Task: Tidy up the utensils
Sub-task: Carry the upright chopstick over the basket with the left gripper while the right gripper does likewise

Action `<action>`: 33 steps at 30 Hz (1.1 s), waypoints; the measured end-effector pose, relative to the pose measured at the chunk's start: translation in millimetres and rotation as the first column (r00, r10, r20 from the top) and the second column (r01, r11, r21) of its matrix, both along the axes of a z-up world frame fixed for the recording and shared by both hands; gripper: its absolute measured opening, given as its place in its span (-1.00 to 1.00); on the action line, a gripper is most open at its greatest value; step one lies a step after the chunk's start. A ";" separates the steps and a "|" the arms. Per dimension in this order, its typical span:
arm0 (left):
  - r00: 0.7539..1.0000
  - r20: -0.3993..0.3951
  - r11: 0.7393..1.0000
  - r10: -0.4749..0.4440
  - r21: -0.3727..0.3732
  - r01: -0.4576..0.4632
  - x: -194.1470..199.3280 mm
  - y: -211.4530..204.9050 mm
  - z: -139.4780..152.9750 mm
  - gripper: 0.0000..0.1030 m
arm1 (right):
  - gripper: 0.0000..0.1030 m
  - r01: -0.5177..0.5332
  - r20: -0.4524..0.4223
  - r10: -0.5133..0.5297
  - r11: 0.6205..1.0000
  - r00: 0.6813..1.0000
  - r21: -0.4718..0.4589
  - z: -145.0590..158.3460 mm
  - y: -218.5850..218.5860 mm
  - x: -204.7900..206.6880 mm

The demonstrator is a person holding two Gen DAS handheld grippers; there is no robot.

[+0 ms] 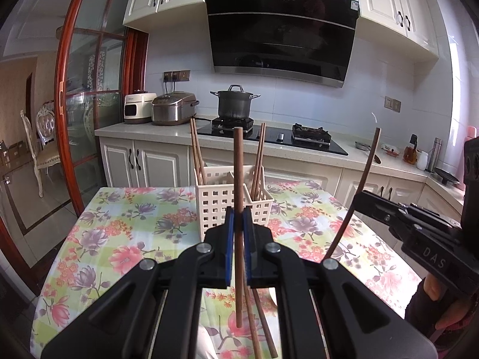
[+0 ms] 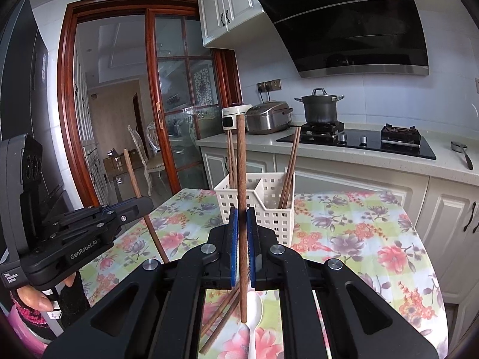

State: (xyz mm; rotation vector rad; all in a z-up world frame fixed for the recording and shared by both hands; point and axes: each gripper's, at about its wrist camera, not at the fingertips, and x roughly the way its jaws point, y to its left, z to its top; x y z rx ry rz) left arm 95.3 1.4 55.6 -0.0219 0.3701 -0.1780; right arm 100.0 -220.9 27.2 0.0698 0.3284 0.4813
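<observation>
A kitchen, with a flowered counter in front of the stove and white cabinets.

Each of the two tongs is clamped on one upright chopstick: the left tongs hold theirs and the right tongs theirs, upright probably so the sticks can drop straight in. The white basket stands just ahead, chopsticks already leaning in both compartments. Below the tongs, loose chopsticks and a white spoon lie on the counter; nothing blocks the way.

We see our black left gripper squeezing one long brown wooden chopstick upright, just before the white plastic basket on the flowery tablecloth.
</observation>
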 end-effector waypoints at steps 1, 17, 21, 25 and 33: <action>1.000 0.002 1.000 -0.002 0.003 0.002 1.3 -0.2 2.2 -0.88 | -0.86 0.003 0.005 -0.003 1.000 1.000 -0.001 2.3 -0.3 2.0; 1.000 0.028 1.000 -0.003 -0.009 0.003 48.2 4.5 53.6 -0.88 | -0.86 0.039 0.027 -0.038 0.998 0.999 -0.047 34.3 4.5 60.2; 0.999 0.037 1.000 -0.003 -0.019 0.004 63.9 6.3 73.7 -0.88 | -0.86 0.051 0.046 -0.049 0.997 0.998 -0.052 47.4 7.4 73.0; 0.999 0.035 0.999 -0.008 -0.043 0.009 86.0 8.5 97.1 -0.88 | -0.86 0.063 0.057 -0.060 0.996 0.997 -0.056 63.4 12.5 91.3; 0.998 0.059 0.997 0.020 -0.080 -0.015 132.5 10.4 141.3 -0.88 | -0.86 0.090 0.070 -0.086 0.994 0.994 -0.067 88.3 26.0 135.1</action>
